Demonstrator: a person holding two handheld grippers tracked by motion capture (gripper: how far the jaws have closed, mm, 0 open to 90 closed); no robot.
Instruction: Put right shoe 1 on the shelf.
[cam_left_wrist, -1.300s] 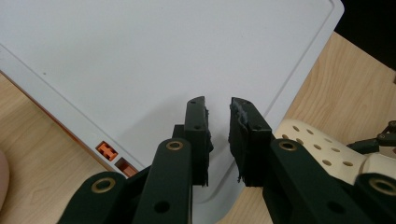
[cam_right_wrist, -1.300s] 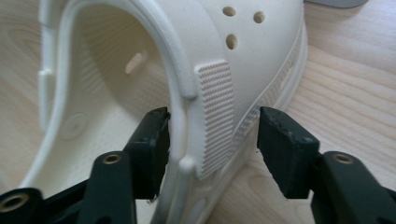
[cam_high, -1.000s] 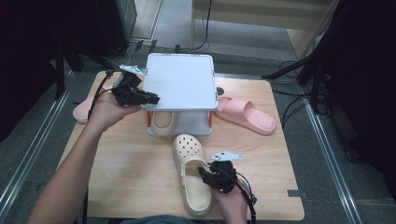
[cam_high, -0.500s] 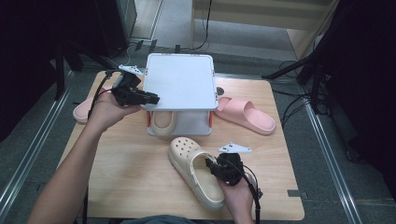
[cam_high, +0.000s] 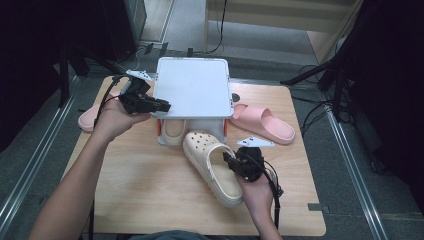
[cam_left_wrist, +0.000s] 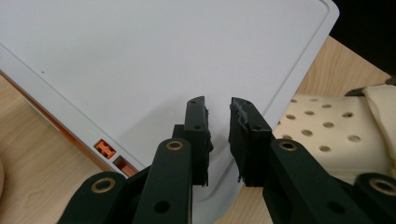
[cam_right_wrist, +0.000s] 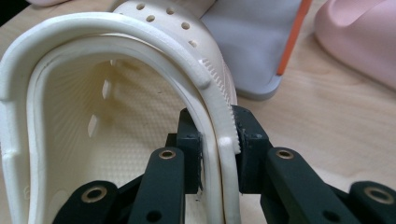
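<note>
A cream clog (cam_high: 212, 165) lies slanted on the wooden table (cam_high: 140, 185), its holed toe against the front of a white shoe rack (cam_high: 192, 87). My right gripper (cam_high: 230, 162) is shut on the clog's right side wall (cam_right_wrist: 219, 116), one jaw inside and one outside; its jaws have just been closing on that wall. My left gripper (cam_high: 161, 106) rests at the rack's front left corner. Over the white top (cam_left_wrist: 140, 56) its jaws (cam_left_wrist: 218, 109) stand a little apart with nothing between them. A second cream clog (cam_high: 173, 131) sits under the rack.
A pink slide (cam_high: 262, 122) lies right of the rack, close to my right hand. Another pink slide (cam_high: 90, 120) pokes out past the table's left edge behind my left forearm. Dark stands and cables surround the table.
My right gripper has closed on the clog's side wall and moved up and away from me. The clog swung round, its toe now at the rack. The left gripper stayed put.
</note>
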